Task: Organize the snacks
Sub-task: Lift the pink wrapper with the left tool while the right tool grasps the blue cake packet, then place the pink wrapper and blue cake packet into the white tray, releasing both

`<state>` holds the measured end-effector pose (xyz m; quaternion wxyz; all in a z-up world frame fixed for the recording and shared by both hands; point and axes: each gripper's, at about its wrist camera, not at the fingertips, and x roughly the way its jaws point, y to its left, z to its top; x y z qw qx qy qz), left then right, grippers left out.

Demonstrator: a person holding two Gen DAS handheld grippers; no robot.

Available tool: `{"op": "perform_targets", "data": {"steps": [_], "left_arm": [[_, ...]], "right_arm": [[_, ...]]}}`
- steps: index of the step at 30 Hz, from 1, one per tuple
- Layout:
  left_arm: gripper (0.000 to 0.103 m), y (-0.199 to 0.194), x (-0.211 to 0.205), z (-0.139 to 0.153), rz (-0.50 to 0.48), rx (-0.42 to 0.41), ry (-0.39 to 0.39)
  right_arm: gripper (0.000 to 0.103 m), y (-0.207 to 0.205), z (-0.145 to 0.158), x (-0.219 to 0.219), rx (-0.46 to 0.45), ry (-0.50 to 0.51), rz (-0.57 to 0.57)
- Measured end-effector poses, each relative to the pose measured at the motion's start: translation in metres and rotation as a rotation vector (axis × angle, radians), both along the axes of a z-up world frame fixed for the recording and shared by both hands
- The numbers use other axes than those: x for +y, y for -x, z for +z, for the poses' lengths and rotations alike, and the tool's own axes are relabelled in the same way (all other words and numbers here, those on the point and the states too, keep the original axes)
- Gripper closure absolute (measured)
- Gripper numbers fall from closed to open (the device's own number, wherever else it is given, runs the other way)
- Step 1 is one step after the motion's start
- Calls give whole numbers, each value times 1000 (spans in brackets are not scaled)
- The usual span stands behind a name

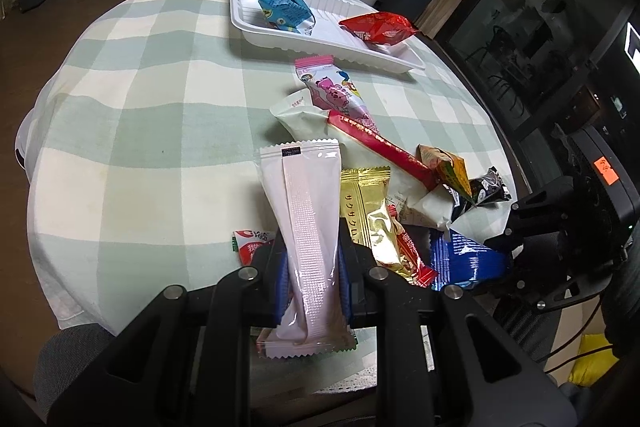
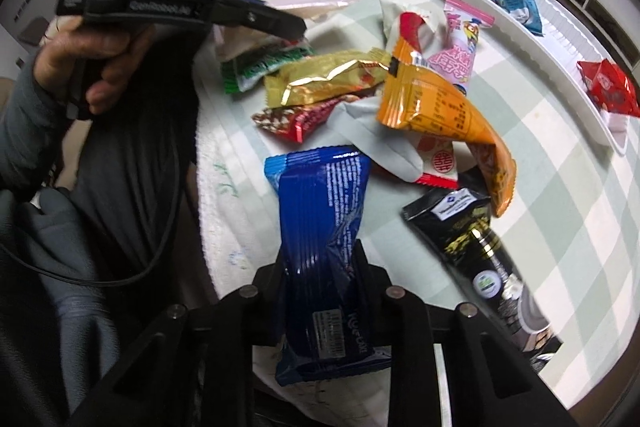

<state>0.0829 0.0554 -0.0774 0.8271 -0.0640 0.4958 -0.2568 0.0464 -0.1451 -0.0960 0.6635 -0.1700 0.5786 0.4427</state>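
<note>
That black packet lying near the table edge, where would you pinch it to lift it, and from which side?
Probably across the narrow middle of the black packet, coming down from above. It lies flat and long on the checked cloth, mostly clear of the pile, though the orange packet overlaps its far end, so the jaws should straddle its long sides.

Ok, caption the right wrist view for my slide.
Right gripper clamps a glossy dark blue snack packet beside the heaped snacks on the green-checked tablecloth.

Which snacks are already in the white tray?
Two: a light blue packet at one end of the white tray and a red packet at the other. The rest lie on the tablecloth.
</note>
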Motion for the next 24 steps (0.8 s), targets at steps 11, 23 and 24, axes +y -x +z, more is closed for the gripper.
{"op": "perform_targets", "data": {"steps": [11, 23, 24], "left_arm": [[85, 1, 0, 22, -35, -8, 62], [85, -64, -10, 82, -41, -112, 83], [85, -77, -13, 88, -35, -122, 83]], "right_arm": [[76, 8, 27, -16, 46, -248, -84], [76, -64, 91, -63, -180, -409, -457], [76, -76, 94, -68, -201, -396, -513]]}}
